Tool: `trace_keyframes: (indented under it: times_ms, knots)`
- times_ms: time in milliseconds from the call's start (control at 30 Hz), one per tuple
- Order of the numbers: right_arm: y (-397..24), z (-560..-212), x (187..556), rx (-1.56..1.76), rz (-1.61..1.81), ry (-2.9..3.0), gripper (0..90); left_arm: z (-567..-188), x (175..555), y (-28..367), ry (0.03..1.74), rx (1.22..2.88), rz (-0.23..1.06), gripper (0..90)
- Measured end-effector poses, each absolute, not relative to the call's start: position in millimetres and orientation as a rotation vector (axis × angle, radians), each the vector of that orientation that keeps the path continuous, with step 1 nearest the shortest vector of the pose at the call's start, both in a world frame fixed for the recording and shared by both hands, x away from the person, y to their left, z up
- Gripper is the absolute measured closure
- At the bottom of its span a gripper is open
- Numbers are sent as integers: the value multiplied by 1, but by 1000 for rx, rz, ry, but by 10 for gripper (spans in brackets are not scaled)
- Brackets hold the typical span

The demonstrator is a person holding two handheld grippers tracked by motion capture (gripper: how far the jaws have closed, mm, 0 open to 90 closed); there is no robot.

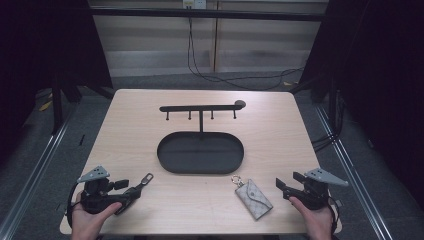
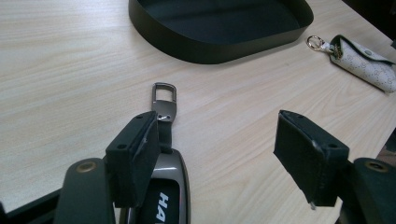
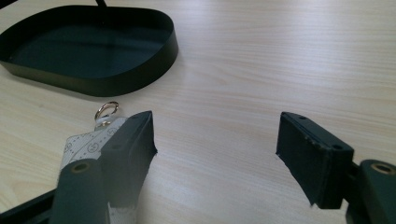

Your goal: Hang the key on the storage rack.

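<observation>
A dark key fob with a metal clip lies on the wooden table at the near left; in the left gripper view the fob sits under and just past the left jaw. My left gripper is open, with bare table between its pads. A beige patterned key pouch with a gold ring lies near the front, right of centre. In the right gripper view the pouch lies partly behind the left jaw. My right gripper stands open over bare wood, to the right of the pouch.
A black oval tray sits mid-table, with a black hook rack rising from its far edge. The pouch shows at the right in the left gripper view. Table edges lie close behind both hands.
</observation>
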State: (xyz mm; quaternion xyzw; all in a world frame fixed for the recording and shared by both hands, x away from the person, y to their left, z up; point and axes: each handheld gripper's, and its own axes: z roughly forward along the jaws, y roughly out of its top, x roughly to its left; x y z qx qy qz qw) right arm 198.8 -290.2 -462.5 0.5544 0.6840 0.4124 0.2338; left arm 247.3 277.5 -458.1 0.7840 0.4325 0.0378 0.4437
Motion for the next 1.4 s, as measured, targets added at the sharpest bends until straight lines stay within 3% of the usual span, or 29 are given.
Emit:
trace_keyframes:
  times_ms: [633, 900, 1033, 1400]
  knots:
    - [-296, -462, 192, 1565, 1183, 1882, 242, -454, 251, 273, 1077, 1985, 70, 353]
    - [-294, -462, 194, 1563, 1185, 1898, 245, -456, 260, 269, 1113, 2029, 31, 434]
    - [-295, -463, 195, 1571, 1176, 1902, 245, -457, 268, 267, 1181, 2070, 49, 429]
    - [-295, -465, 196, 1577, 1175, 1914, 248, -444, 282, 257, 1156, 2202, 53, 419]
